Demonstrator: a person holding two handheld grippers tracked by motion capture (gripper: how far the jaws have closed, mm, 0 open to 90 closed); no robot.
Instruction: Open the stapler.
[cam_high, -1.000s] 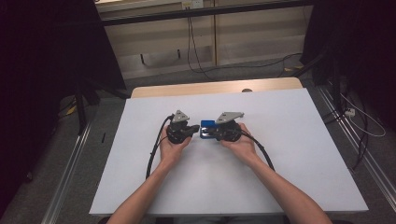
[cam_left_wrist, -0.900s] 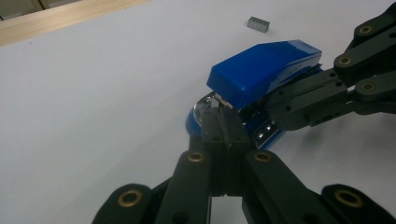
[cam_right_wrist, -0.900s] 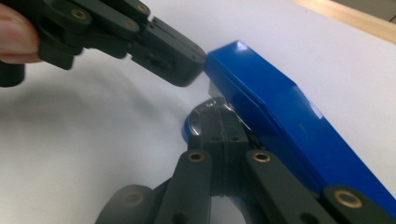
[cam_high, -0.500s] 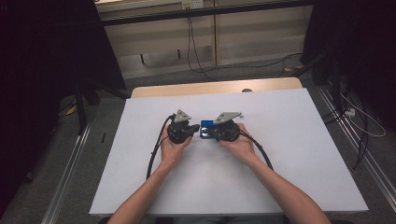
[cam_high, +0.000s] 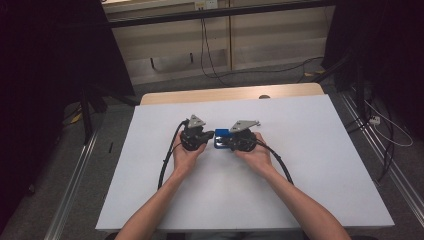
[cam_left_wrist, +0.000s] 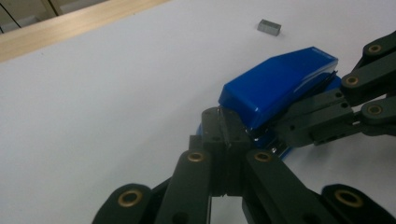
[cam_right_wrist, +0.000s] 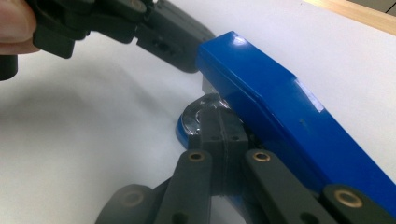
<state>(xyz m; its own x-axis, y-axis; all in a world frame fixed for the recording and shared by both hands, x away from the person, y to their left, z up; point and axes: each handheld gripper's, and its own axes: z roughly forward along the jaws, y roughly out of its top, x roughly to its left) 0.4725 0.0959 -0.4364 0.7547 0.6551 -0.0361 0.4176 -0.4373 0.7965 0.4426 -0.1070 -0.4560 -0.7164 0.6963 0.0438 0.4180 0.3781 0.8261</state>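
Observation:
A blue stapler (cam_high: 221, 133) lies on the white table (cam_high: 310, 170) between my two grippers, its lid (cam_left_wrist: 280, 84) tilted up from the base. My left gripper (cam_left_wrist: 223, 133) is shut at the stapler's front end, with a thin metal strip (cam_left_wrist: 223, 122) pinched between its tips. My right gripper (cam_right_wrist: 220, 128) is shut on the stapler's lower part, under the lid (cam_right_wrist: 280, 102), next to the rounded blue base end (cam_right_wrist: 189, 125). In the high view the left gripper (cam_high: 210, 138) and right gripper (cam_high: 226, 143) meet nose to nose at the stapler.
A small grey block of staples (cam_left_wrist: 269, 27) rests on the table beyond the stapler. Black cables (cam_high: 167, 160) trail from both grippers toward the near edge. A wooden strip (cam_high: 225, 95) borders the table's far side, with floor and cables behind it.

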